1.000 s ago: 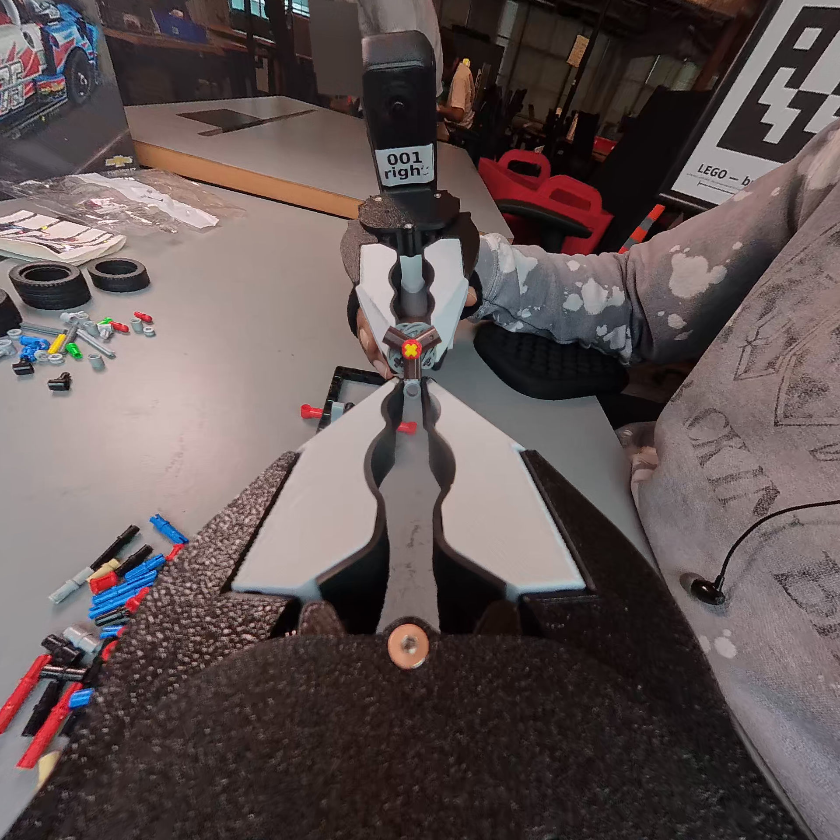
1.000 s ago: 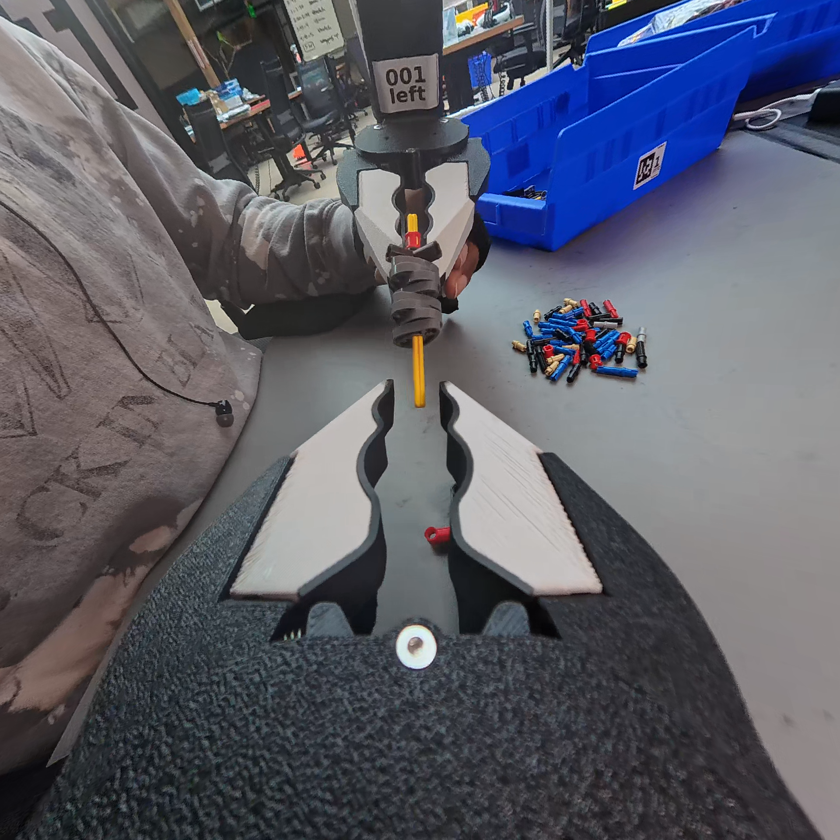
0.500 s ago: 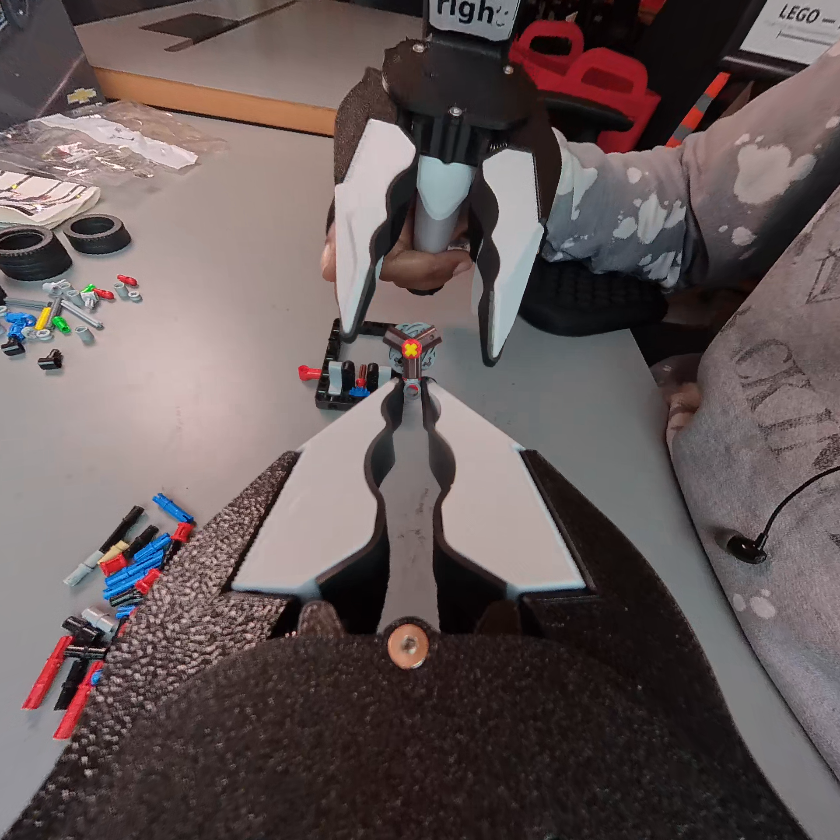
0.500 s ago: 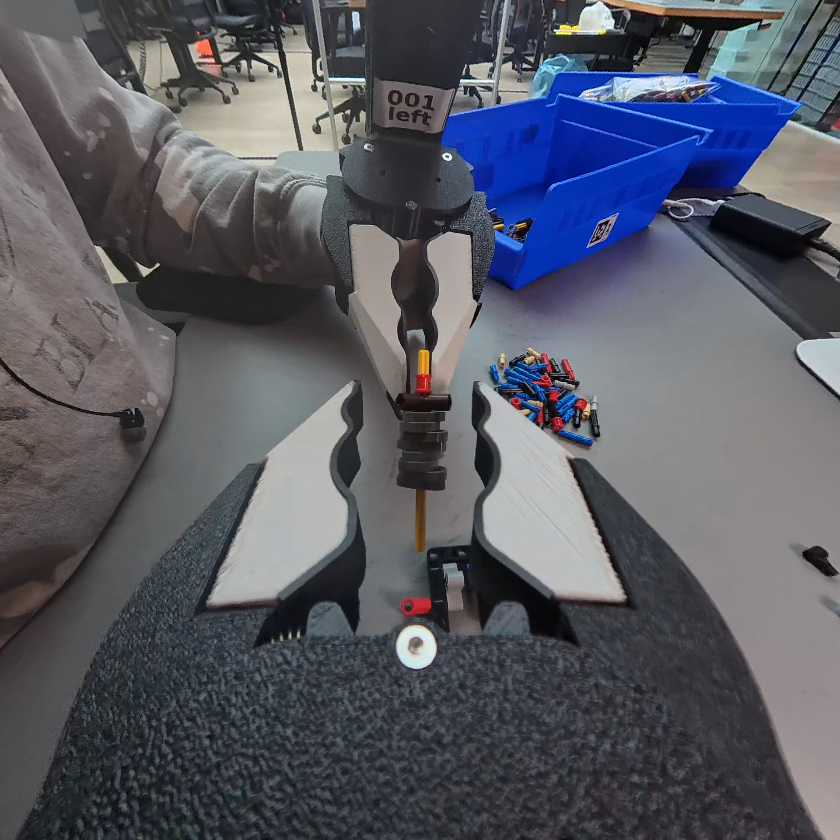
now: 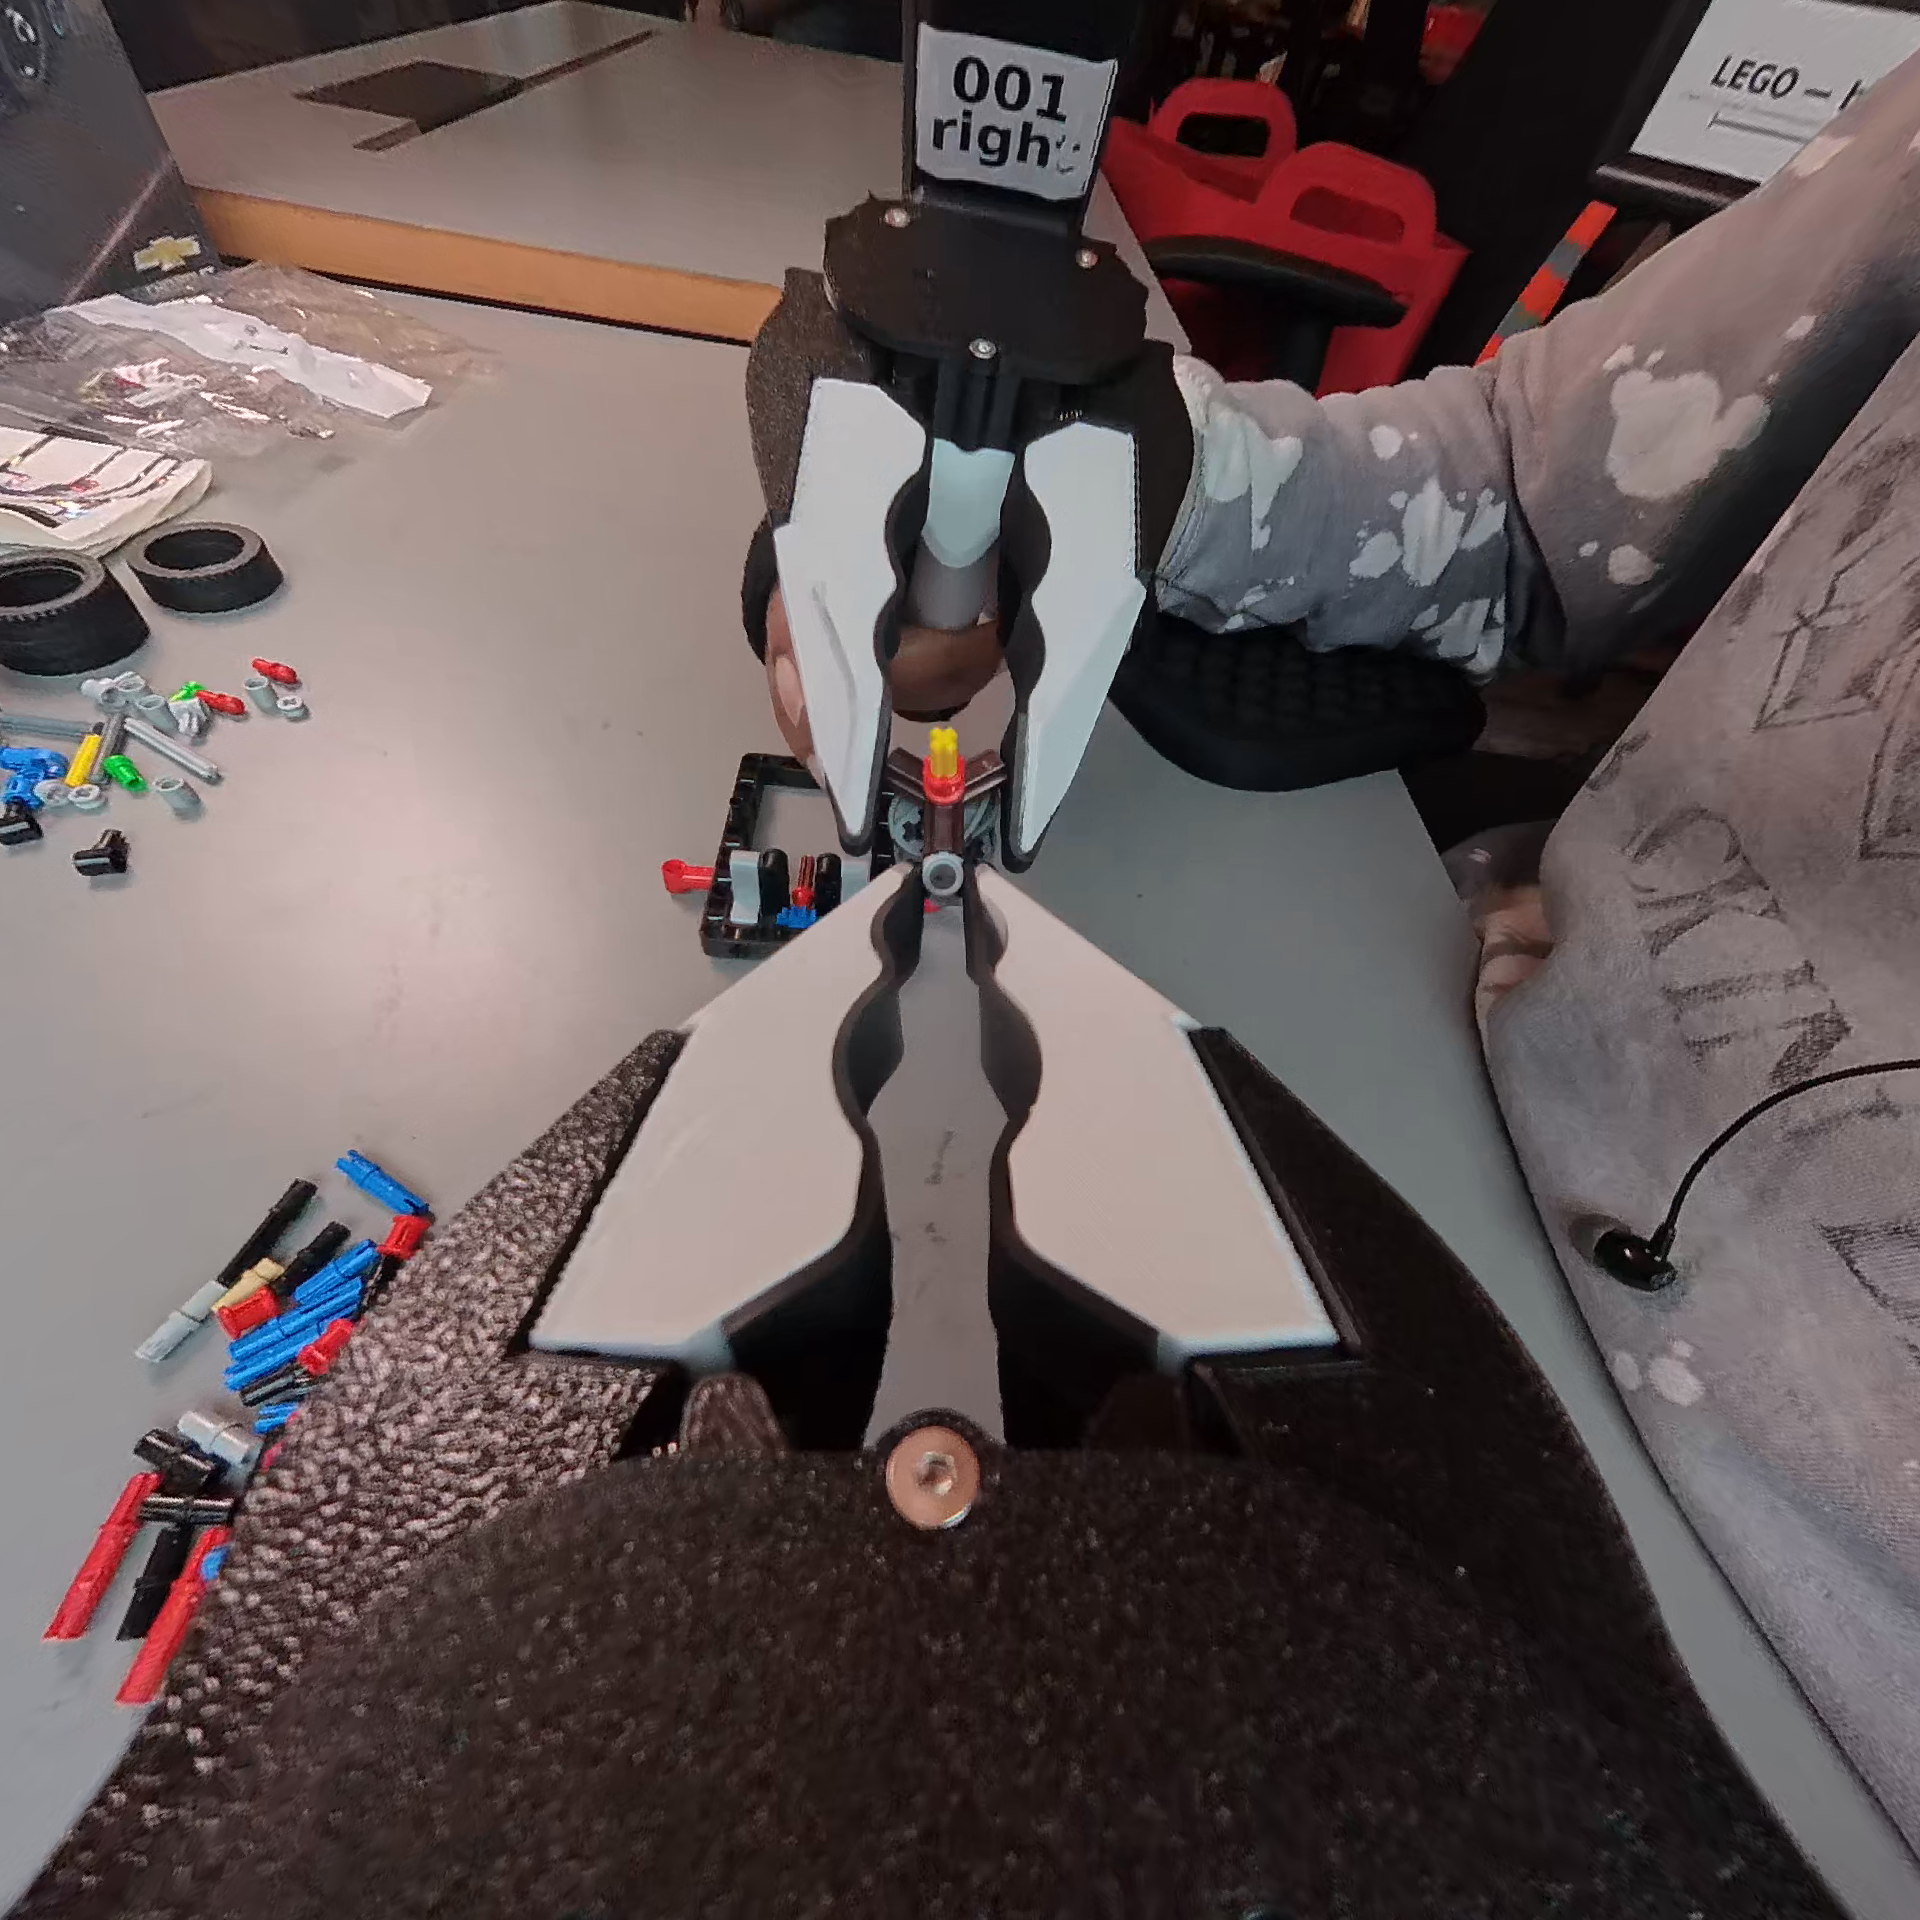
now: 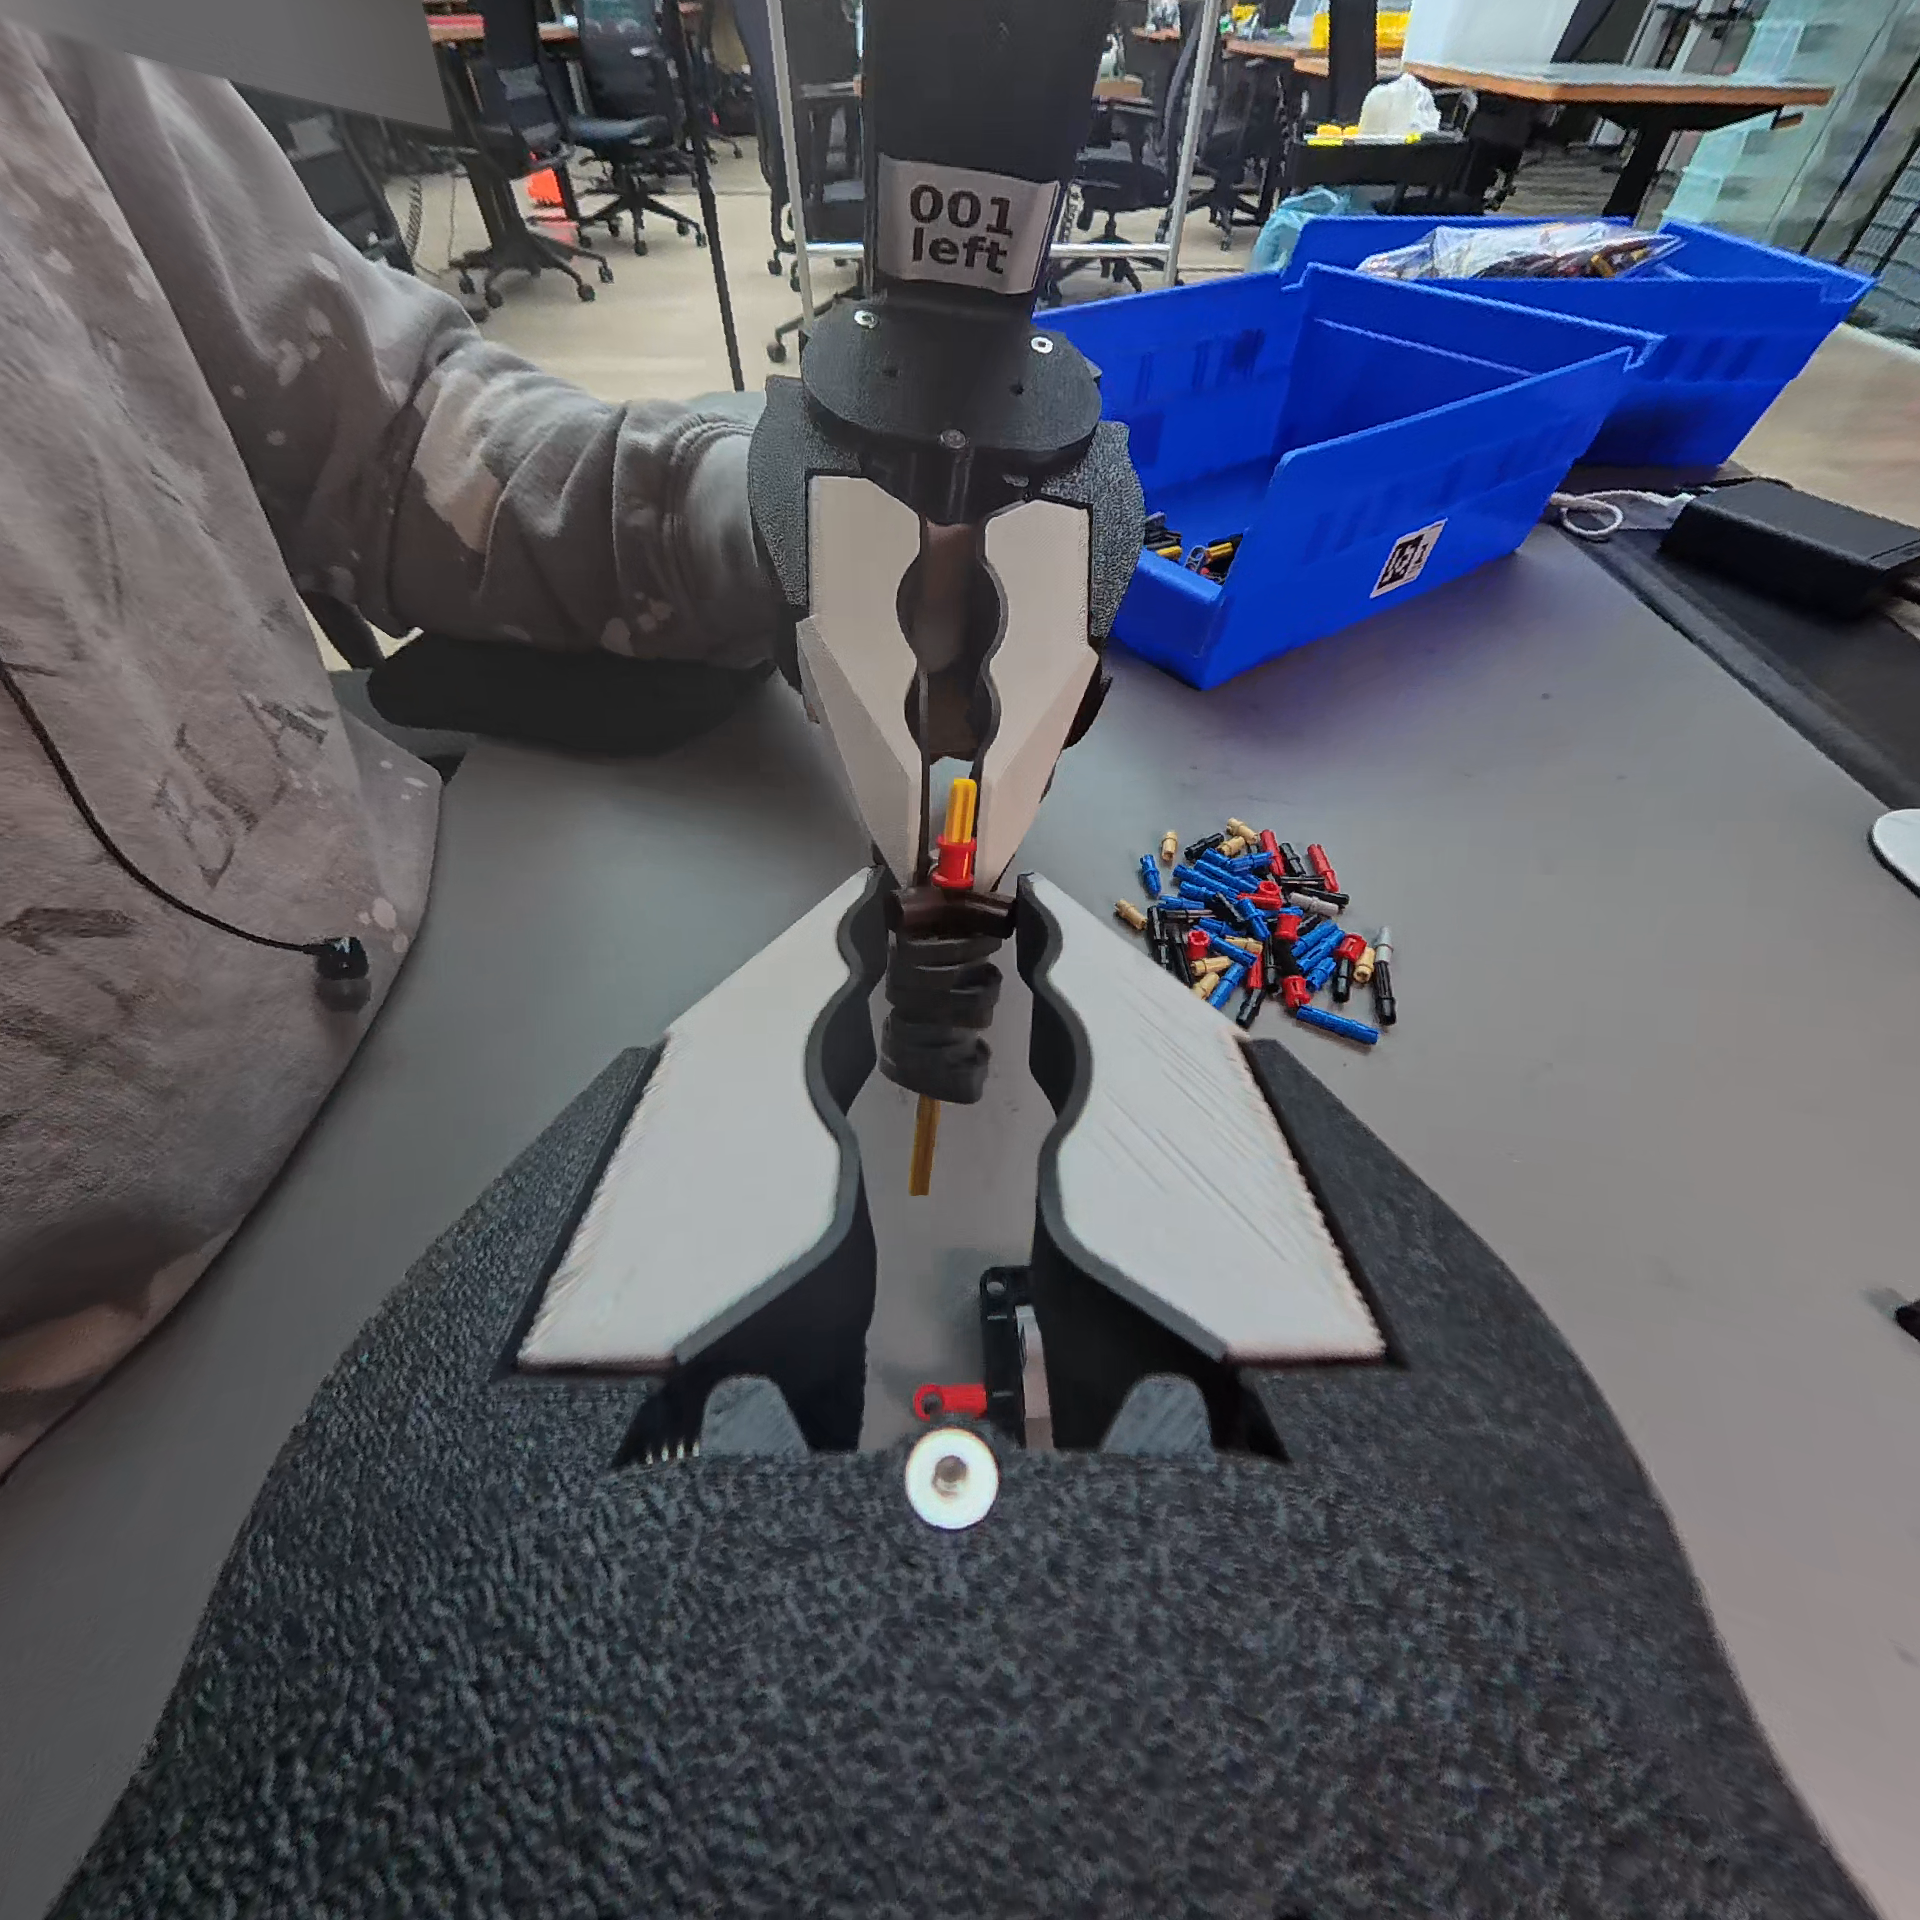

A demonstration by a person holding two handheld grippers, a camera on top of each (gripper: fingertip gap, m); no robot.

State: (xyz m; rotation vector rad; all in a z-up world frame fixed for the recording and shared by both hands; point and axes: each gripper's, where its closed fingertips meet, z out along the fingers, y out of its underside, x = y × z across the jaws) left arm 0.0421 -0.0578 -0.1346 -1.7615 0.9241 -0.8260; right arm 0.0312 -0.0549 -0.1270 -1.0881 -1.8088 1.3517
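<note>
Left gripper (image 5: 940,883) is nearly closed, tips pinching the end of a small toy-brick assembly (image 5: 940,821): a yellow rod (image 6: 925,1143) threaded through a stack of dark gear-like pieces (image 6: 940,997) with a red bush (image 6: 954,862) on top. To its left on the grey table (image 5: 468,935), near the heel of the gripper, lies a heap of blue, red and black pins (image 5: 281,1309); farther left and ahead sit a scatter of small grey and coloured parts (image 5: 135,727), two black tyres (image 5: 208,556) and clear plastic bags (image 5: 239,364). Just ahead-left of the tips a black rectangular frame (image 5: 758,862) lies flat on the table with a red pin (image 5: 686,876) sticking out of its side. Right gripper (image 5: 935,800) faces the left one from above, jaws partly open, one finger on each side of the assembly's top; cannot tell whether they touch it. From the right wrist view the right gripper (image 6: 945,904) straddles the gear stack, gaps showing on both sides, with the black frame (image 6: 1003,1320) below between its fingers near the base. To the right of it is the same pin heap (image 6: 1262,940), and farther ahead-right two blue bins (image 6: 1403,436). A person's grey spotted sleeves (image 5: 1455,499) hold both tools.
</note>
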